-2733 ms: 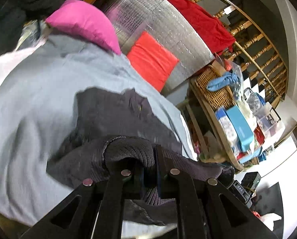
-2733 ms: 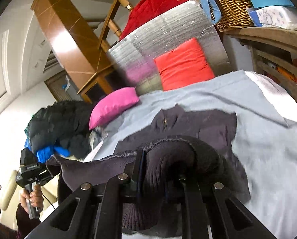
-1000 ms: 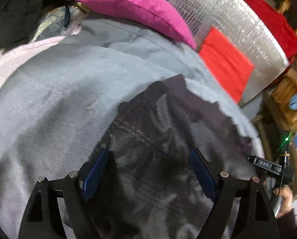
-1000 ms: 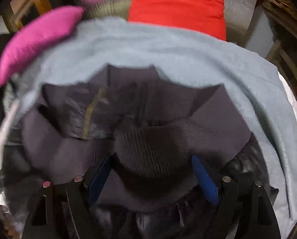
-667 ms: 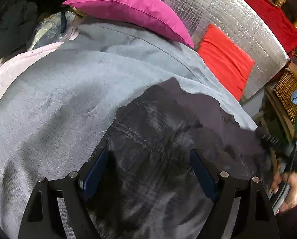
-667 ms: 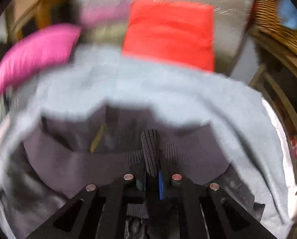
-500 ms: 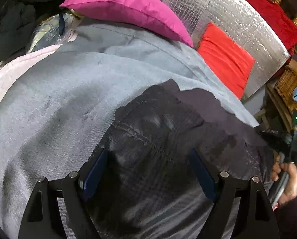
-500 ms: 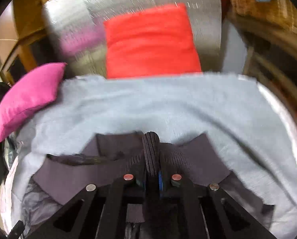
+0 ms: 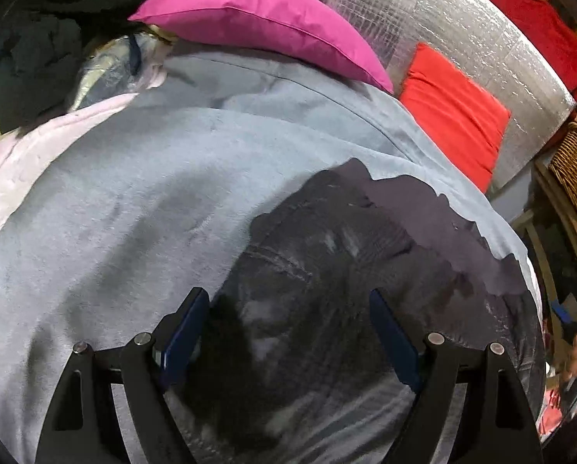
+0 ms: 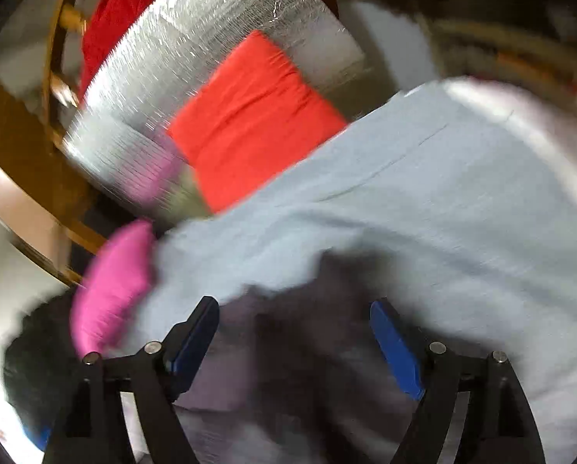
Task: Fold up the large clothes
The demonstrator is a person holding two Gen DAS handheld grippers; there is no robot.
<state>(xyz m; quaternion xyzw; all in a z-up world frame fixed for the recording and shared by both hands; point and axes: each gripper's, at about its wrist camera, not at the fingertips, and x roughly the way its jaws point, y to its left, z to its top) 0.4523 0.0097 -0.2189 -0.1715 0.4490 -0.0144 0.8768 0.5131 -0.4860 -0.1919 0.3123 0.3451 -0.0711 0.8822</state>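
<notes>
dark jacket (image 9: 327,270) flat on grey blanket (image 9: 133,212), left gripper (image 9: 284,324) spread wide over it gripping nothing, right gripper (image 10: 294,332) opening, empty too (blurry view), pink pillow (image 9: 257,19) behind

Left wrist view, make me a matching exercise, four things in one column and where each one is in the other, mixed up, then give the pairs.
Things:
1. pink pillow
2. red cushion
3. dark jacket
4. wicker basket

Places:
A. spread on the grey blanket
B. far edge of the blanket
C. right edge of view
D. leaning against the silver foil panel

Pairs: 1-B, 2-D, 3-A, 4-C
</notes>
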